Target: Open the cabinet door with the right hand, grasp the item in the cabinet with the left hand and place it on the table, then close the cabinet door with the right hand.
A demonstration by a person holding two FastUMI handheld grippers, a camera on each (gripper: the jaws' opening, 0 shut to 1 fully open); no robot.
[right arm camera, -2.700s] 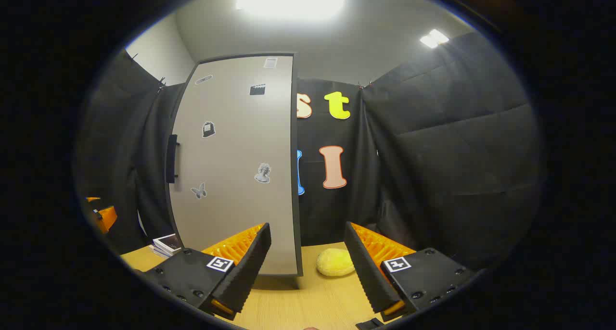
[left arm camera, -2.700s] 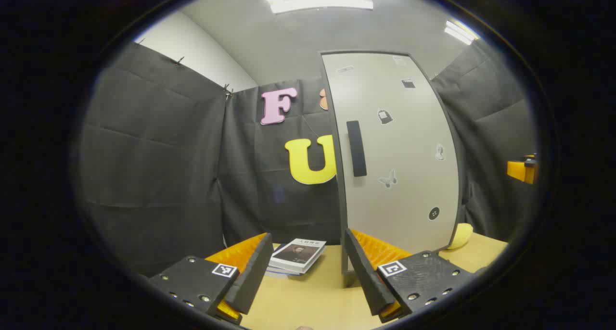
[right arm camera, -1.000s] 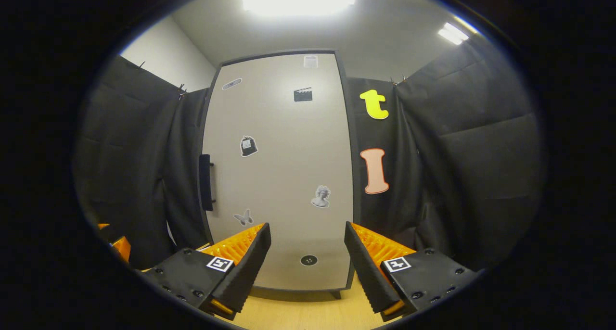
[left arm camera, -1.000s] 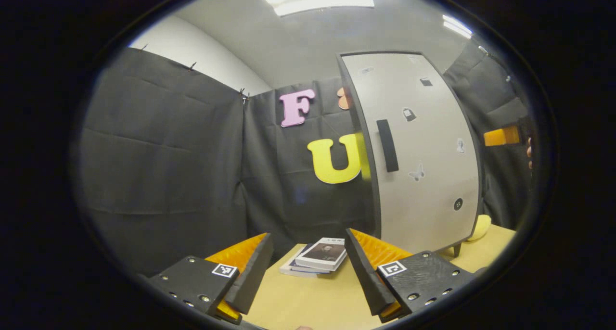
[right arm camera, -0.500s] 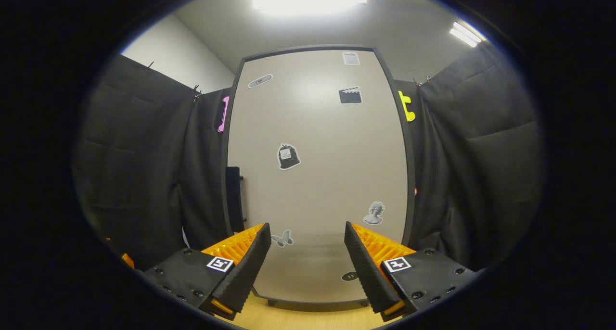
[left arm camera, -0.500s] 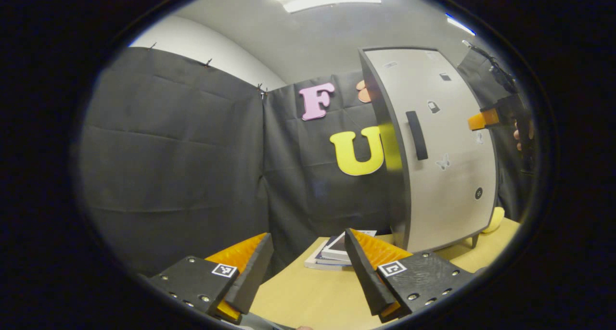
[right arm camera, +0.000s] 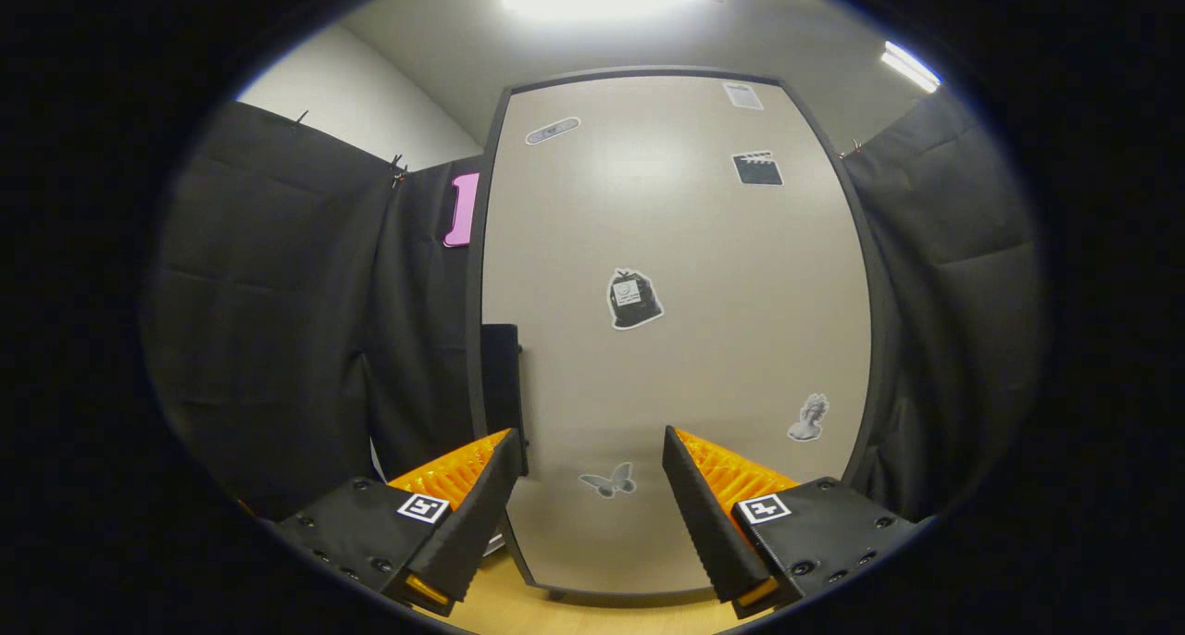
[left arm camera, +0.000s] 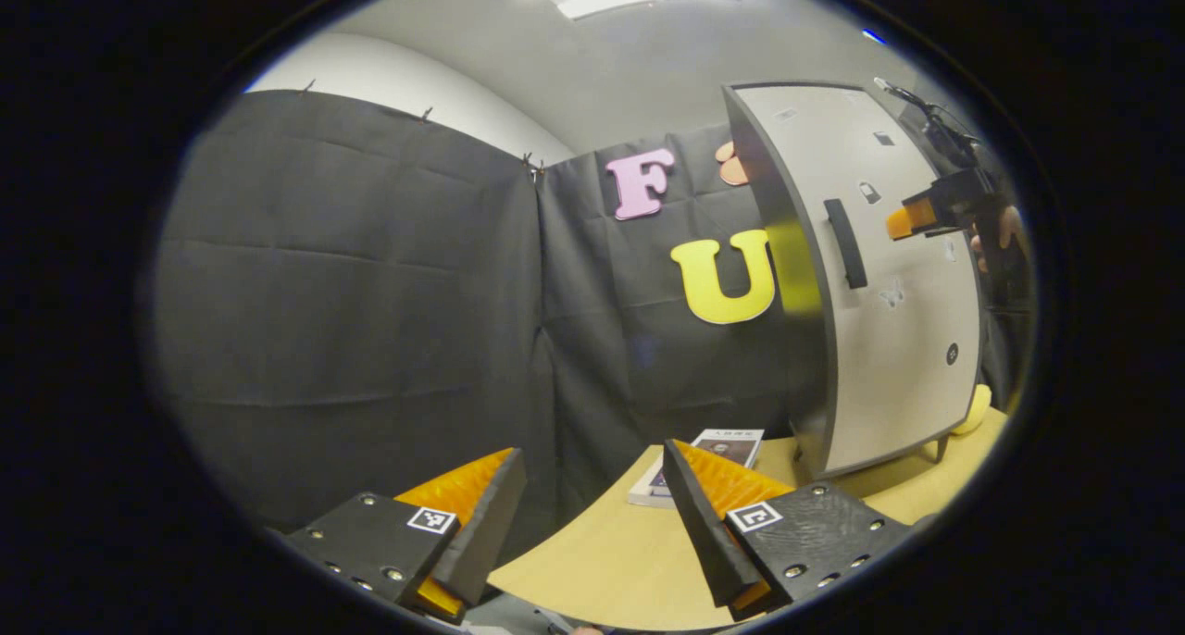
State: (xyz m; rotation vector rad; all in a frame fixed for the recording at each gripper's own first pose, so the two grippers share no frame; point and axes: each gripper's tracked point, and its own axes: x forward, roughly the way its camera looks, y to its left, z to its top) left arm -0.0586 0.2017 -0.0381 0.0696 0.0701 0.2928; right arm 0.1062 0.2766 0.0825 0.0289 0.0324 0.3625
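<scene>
– Your left gripper (left arm camera: 592, 533)? 
– Fingers spread wide apart, nothing between them, held low and level. 
– And your right gripper (right arm camera: 592, 515)? 
– Also parted wide, empty. From the left gripper view it's raised high at the far right, your hand (left arm camera: 1004, 237) wrapped on its grip.

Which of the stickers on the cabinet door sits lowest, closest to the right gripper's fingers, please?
The butterfly sticker, low on the cabinet door just above the gap of the open right gripper. The bag sticker and bust sticker sit higher.
</scene>
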